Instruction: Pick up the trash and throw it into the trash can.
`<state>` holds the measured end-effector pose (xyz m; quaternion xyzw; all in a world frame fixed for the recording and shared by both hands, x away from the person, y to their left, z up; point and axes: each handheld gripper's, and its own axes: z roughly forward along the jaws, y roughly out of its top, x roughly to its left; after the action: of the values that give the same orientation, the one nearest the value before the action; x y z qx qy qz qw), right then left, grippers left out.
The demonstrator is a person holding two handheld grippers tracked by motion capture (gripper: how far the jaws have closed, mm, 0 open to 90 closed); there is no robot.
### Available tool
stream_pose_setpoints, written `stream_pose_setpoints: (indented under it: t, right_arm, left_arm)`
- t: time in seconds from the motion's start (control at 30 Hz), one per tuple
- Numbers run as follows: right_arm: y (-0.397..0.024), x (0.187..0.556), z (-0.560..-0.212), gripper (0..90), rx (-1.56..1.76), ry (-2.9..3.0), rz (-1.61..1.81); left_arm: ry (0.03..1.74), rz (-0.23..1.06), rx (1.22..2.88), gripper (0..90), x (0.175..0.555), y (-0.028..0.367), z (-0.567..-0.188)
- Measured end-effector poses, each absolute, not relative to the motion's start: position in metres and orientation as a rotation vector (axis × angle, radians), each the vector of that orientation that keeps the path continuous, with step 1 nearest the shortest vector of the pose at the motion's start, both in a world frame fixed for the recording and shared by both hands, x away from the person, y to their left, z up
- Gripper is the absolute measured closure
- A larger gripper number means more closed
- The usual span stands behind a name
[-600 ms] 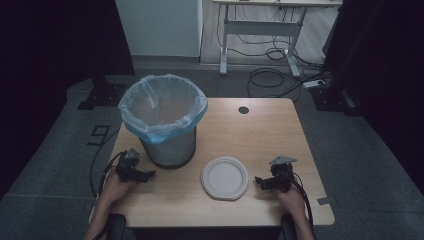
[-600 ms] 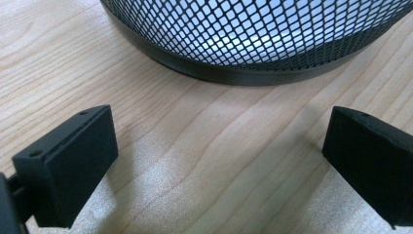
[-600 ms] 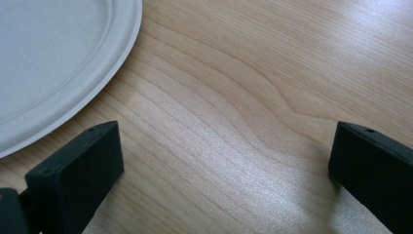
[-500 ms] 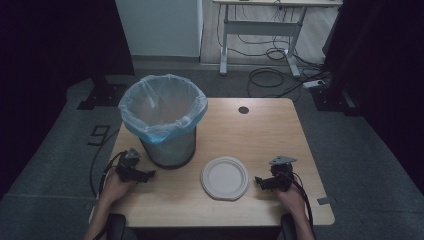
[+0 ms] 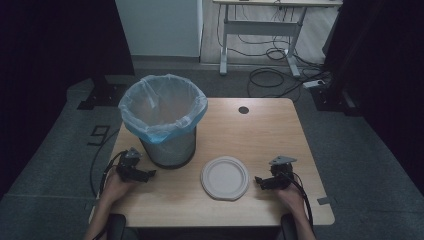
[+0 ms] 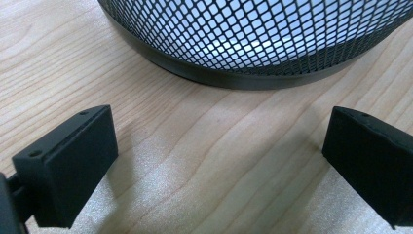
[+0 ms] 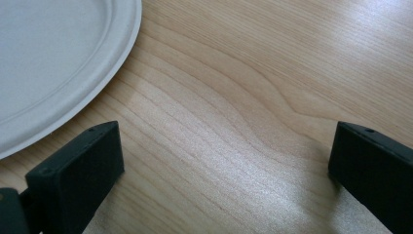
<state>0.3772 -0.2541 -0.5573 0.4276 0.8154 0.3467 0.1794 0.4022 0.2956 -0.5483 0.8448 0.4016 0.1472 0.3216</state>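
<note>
Plate (image 5: 224, 177), white and round with a raised rim, lay flat on the wooden table (image 5: 260, 130) near its front edge, between the two grippers and touching neither.

Right gripper (image 7: 224, 185): its jaws stood wide apart with only bare wood grain between them. In the right gripper view the plate's rim (image 7: 73, 63) sat just beyond the left-hand jaw, close to it but apart. In the high view this gripper (image 5: 260, 181) rested low over the table just to the right of the plate, jaws pointed toward it, held in the person's right hand (image 5: 289, 192). A grey three-cornered plate sat on top of it and a cable trailed back toward the table's front edge.

Left gripper (image 6: 219, 165): jaws likewise spread wide, nothing between them but tabletop. Directly ahead was the black mesh base of the wastebasket (image 6: 258, 44), near but not touching. In the high view this gripper (image 5: 149, 174) lay at the front-left of the table, just beside the basket's foot, held in the person's left hand (image 5: 116, 186).

Wastebasket (image 5: 167, 145) stood upright on the left half of the table, lined with a pale blue bag (image 5: 162, 107) folded over its rim. Contents could not be determined.

A small dark round hole (image 5: 243, 110) marked the table near its far edge.
</note>
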Motion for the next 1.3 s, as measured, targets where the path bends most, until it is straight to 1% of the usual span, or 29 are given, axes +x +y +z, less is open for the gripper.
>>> stream_pose_setpoints:
  t: [0.13,0.23,0.37,0.5,0.57,0.97,1.03,1.13,1.27,1.3]
  right_arm:
    - [-0.253,0.376,-0.557,0.3,1.222,2.300,0.974]
    - [-0.254,0.375,-0.553,5.1,1.223,2.315,0.957]
    - [-0.254,0.375,-0.547,7.8,1.236,2.324,0.965]
    - [-0.251,0.375,-0.538,8.3,1.221,2.323,0.980]
    - [-0.247,0.377,-0.529,11.3,1.207,2.335,1.002]
    - [-0.215,0.392,-0.514,14.3,1.146,2.397,0.988]
    - [-0.205,0.395,-0.512,17.4,1.107,2.413,1.000]
    - [-0.198,0.398,-0.511,18.6,1.092,2.423,1.007]
    - [-0.181,0.406,-0.512,27.1,1.050,2.454,1.001]
    - [-0.181,0.406,-0.512,27.1,1.050,2.454,1.001]
  left_arm:
    - [1.055,0.387,2.218,0.0,0.402,0.296,-0.548]
    - [1.055,0.387,2.219,0.0,0.402,0.296,-0.548]
    - [1.055,0.387,2.218,0.0,0.402,0.296,-0.548]
    - [1.059,0.389,2.217,0.0,0.402,0.295,-0.548]
    - [1.064,0.391,2.214,0.0,0.402,0.295,-0.548]
    - [1.065,0.391,2.214,0.0,0.402,0.295,-0.548]
    - [1.065,0.391,2.214,0.0,0.402,0.295,-0.548]
    - [1.066,0.392,2.213,0.0,0.403,0.295,-0.548]
    - [1.066,0.392,2.213,0.0,0.403,0.295,-0.548]
    - [1.066,0.392,2.213,0.0,0.403,0.295,-0.548]
